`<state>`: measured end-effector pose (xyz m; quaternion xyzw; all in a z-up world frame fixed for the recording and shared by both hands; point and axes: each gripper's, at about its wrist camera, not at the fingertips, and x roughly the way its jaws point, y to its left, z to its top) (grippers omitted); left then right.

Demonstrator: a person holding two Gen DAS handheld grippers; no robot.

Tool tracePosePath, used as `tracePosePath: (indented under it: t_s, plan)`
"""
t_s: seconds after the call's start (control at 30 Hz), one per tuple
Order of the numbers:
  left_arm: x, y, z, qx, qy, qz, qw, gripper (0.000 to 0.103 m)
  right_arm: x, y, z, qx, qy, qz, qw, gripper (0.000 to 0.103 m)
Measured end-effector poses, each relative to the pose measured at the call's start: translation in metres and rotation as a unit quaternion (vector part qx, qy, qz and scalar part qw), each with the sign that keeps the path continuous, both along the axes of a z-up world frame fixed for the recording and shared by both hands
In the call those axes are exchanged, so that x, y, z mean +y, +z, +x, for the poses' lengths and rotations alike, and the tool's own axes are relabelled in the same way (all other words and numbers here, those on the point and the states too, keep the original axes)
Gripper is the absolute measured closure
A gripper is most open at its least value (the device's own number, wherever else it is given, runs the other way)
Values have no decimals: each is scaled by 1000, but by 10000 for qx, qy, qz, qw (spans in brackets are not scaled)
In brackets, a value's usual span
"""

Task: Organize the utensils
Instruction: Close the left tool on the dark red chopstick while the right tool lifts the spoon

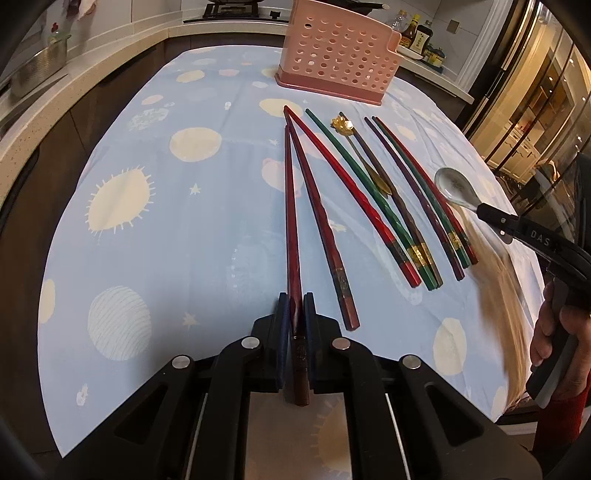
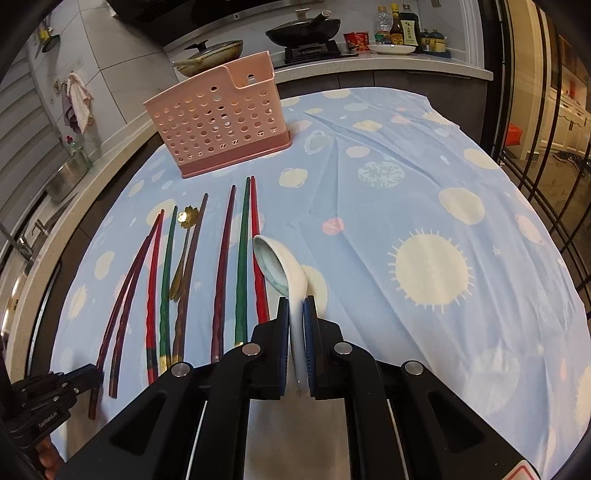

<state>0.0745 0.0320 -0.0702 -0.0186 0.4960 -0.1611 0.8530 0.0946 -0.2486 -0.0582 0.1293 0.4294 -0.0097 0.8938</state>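
Observation:
My left gripper (image 1: 296, 301) is shut on the thick end of a dark red chopstick (image 1: 291, 206) that points away over the table. Several more chopsticks (image 1: 373, 206) in red, green and purple lie side by side to its right, with a gold flower-handled spoon (image 1: 345, 127) among them. My right gripper (image 2: 295, 308) is shut on the handle of a white ceramic spoon (image 2: 280, 266), bowl forward, beside the chopsticks (image 2: 240, 266). The pink perforated utensil holder (image 1: 336, 55) stands upright at the far side, also in the right wrist view (image 2: 218, 122).
The table carries a light blue cloth with sun and planet prints (image 2: 424, 229). A counter with a stove, pans and bottles (image 2: 306, 29) runs behind it. A metal pot (image 1: 40, 66) sits on the left counter. Glass cabinet doors (image 1: 535, 103) stand at right.

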Motion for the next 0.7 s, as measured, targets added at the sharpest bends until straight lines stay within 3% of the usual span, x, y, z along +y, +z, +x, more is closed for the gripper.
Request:
tracePosePath:
  t_s: [0.5, 0.7]
  plan:
    - [5, -1, -27, -106, -27, 24, 9999, 95, -4, 4, -49, -65, -10, 466, 9989, 95]
    - [12, 26, -34, -453, 66, -3, 9990, 96, -8, 23, -58, -320, -30, 490, 9983, 95]
